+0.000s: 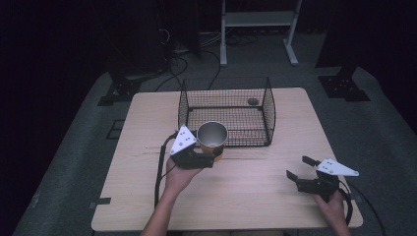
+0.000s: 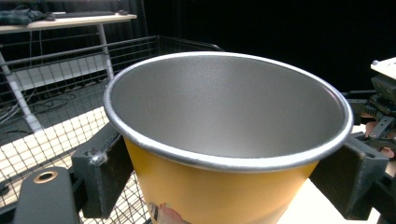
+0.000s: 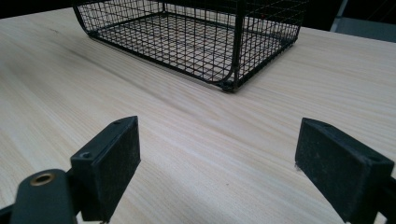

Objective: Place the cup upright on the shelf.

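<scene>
1. Looking down from the high view, I have my left gripper (image 1: 209,156) clamped on the yellow cup (image 1: 213,138) just left of the frame's centre. The cup sits upright with its silver inside showing, right at the near wall of the black wire basket (image 1: 268,105). A small dark object (image 1: 253,102) lies on the basket floor toward its upper right. My right gripper (image 1: 301,168) rests in the lower right of the frame on the wooden table (image 1: 255,196), its jaws spread wide with nothing between them, well apart from the cup.
2. From the left gripper view, the cup (image 2: 224,186) takes up the middle of the frame; my two black jaws press its yellow wall from the lower left and lower right, just under the rolled rim. The basket's mesh (image 2: 70,135) shows at the left.
3. From the right gripper view, my jaws rise at the lower left and lower right, wide apart over bare table (image 3: 210,154). The basket (image 3: 196,42) stands at the top of the frame.
</scene>
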{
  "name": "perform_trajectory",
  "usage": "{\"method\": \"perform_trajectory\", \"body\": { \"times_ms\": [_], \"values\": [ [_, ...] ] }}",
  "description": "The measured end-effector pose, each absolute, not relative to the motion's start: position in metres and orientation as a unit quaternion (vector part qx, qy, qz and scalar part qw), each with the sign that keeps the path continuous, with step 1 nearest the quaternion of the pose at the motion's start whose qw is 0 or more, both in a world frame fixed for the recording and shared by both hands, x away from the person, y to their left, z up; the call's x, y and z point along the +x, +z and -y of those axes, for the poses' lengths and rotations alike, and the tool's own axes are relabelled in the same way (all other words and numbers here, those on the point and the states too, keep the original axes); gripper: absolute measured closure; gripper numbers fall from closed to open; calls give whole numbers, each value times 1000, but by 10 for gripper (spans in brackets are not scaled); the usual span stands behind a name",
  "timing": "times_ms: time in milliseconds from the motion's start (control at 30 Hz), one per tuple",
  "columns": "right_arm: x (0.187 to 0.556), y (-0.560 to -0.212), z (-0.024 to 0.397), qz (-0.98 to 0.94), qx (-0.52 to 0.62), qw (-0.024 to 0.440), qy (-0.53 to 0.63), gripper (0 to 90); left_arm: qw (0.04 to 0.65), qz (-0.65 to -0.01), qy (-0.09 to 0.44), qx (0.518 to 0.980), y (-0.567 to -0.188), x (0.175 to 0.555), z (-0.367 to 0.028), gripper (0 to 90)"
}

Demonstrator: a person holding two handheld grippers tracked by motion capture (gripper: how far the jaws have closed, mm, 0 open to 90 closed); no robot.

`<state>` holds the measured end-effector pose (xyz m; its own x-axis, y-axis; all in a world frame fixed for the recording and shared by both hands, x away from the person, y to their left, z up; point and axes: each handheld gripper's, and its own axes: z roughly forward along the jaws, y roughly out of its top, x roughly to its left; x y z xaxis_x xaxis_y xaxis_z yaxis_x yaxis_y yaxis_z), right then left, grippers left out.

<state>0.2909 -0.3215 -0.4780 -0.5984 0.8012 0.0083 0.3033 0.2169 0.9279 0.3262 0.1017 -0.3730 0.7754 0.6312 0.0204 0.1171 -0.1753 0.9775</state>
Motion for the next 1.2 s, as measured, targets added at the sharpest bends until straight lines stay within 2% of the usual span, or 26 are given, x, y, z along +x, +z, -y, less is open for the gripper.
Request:
{"method": "perform_trajectory", "body": {
  "times_ms": [800,1200],
  "values": [
    [291,-478,322,-738,375,245,505,131,593,-229,207,744,-336,350,-93,148],
    [292,-478,323,-736,377,245,507,131,586,-232,199,750,-330,368,-93,147]
  ]
}}
